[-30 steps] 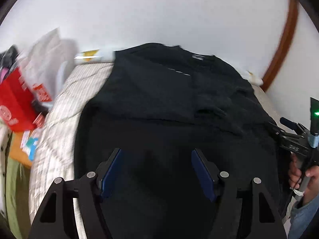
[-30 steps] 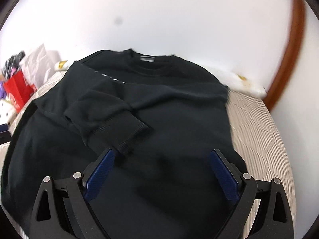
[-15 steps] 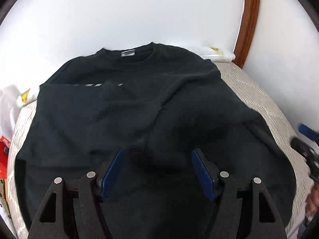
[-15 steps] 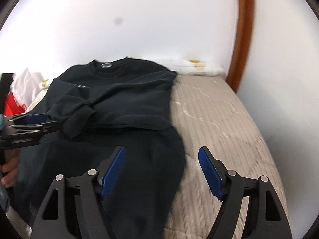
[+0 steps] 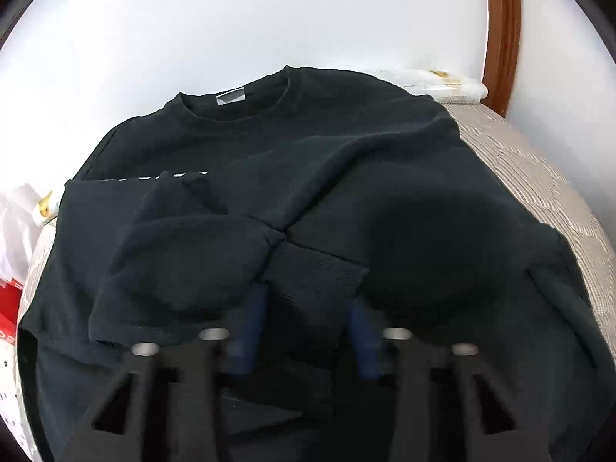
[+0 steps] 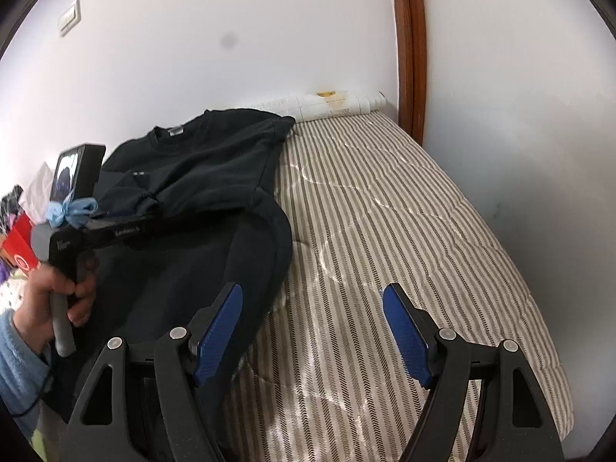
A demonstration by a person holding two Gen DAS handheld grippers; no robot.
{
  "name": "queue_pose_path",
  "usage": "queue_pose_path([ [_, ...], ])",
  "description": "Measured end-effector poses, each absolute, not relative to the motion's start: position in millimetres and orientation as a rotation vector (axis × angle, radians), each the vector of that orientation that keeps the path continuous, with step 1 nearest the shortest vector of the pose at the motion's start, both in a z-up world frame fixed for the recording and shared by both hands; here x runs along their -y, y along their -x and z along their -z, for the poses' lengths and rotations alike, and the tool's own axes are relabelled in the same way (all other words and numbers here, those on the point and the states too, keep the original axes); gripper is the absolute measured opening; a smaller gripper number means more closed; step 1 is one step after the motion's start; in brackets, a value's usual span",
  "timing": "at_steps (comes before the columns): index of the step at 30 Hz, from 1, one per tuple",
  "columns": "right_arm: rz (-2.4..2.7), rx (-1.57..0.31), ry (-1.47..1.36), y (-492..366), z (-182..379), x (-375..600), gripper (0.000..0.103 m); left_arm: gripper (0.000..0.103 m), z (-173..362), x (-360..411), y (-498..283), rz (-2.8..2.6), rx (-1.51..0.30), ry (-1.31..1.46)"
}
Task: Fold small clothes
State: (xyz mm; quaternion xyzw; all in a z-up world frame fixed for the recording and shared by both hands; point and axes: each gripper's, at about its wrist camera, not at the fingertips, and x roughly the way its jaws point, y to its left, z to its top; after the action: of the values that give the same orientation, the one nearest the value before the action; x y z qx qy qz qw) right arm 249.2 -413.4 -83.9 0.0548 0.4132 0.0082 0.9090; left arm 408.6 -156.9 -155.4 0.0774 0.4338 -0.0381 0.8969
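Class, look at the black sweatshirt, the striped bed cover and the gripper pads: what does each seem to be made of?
Black sweatshirt: probably matte cotton-type knit; soft folds, ribbed cuff.
Striped bed cover: apparently quilted woven cloth; herringbone stripes, stitched seams, slight sheen.
Gripper pads: likely blue rubber or plastic; fine grid texture.

Sweatshirt (image 5: 385, 161): black all over, small grey neck label (image 5: 231, 97), thin line of white print (image 5: 181, 174) across the chest. Bed (image 6: 404, 231) cover: beige-and-brown stripes in a herringbone weave. Rolled bundle (image 6: 335, 104) at the bed's head: white with a yellow spot. Wall (image 6: 231, 19) white, with one dark smudge. Door frame (image 6: 412, 38): reddish-brown wood. My right tongs (image 6: 312, 331): black arms, blue pads. My left tongs (image 5: 304, 327): the same black and blue. Light blue ribbon (image 6: 71, 210) tied on the left handle; my sleeve (image 6: 15, 365) is light blue. Red box (image 6: 19, 250) with white print at bedside.
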Motion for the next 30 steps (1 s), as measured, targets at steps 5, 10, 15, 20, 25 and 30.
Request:
queue_pose_path([
  [5, -0.032, -0.834, -0.090, -256, 77, 397, 0.075, 0.010, 115, 121, -396, 0.086, -0.832, -0.131],
  [10, -0.054, -0.819, -0.044, -271, 70, 363, 0.075, 0.010, 74, 48, -389, -0.010, -0.756, -0.082],
  [15, -0.091, -0.806, -0.031, -285, 65, 330, 0.075, 0.010, 65, -32, -390, -0.100, -0.752, 0.011],
  [20, -0.096, -0.824, 0.010, -299, 69, 299, 0.075, 0.010, 81, -89, -397, -0.164, -0.775, 0.074],
  [25, -0.079, -0.857, 0.040, -313, 80, 286, 0.072, 0.010, 111, -132, -404, -0.170, -0.846, 0.167],
  [30, -0.083, -0.943, 0.030, -340, 108, 280, 0.052, 0.011, 137, -147, -404, -0.141, -0.898, 0.242],
])
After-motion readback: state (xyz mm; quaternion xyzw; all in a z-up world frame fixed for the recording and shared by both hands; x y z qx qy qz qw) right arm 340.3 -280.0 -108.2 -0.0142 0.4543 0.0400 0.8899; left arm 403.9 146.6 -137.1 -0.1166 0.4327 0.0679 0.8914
